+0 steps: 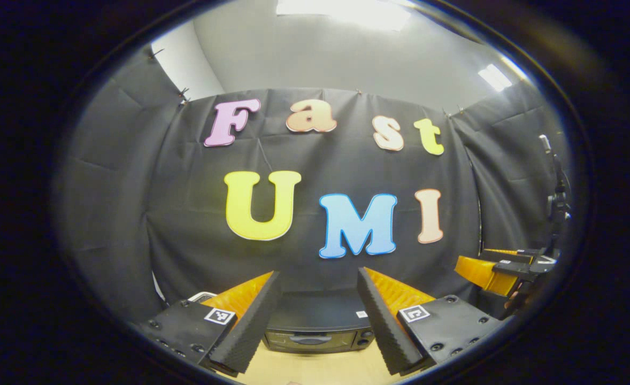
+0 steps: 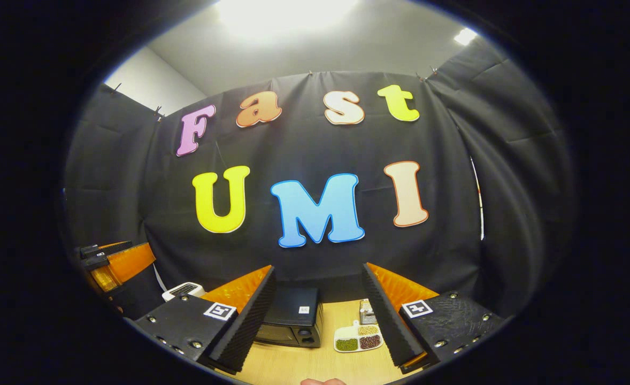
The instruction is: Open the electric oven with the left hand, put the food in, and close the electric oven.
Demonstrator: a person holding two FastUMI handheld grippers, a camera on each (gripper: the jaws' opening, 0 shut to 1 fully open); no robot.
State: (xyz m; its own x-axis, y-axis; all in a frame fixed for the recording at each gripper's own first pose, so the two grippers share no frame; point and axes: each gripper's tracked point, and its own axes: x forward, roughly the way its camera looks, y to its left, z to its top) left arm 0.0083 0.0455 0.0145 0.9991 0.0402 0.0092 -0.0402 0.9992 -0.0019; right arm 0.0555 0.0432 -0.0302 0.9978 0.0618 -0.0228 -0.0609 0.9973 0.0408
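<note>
A black electric oven (image 1: pixel 315 332) stands on the wooden table with its door closed, low between the fingers of my left gripper (image 1: pixel 318 274), which is open, empty and well back from it. In the right gripper view the oven (image 2: pixel 292 316) sits left of centre, and a white divided tray of food (image 2: pixel 358 338) lies on the table to its right. My right gripper (image 2: pixel 319 267) is open and empty, held above and short of both. The right gripper (image 1: pixel 499 270) also shows at the far right of the left gripper view, and the left gripper (image 2: pixel 113 262) at the far left of the right gripper view.
A white toaster-like appliance (image 2: pixel 183 290) stands left of the oven by the booth's cloth wall. A small container (image 2: pixel 367 311) sits behind the food tray. Bare wooden table (image 2: pixel 304 366) stretches in front of the oven.
</note>
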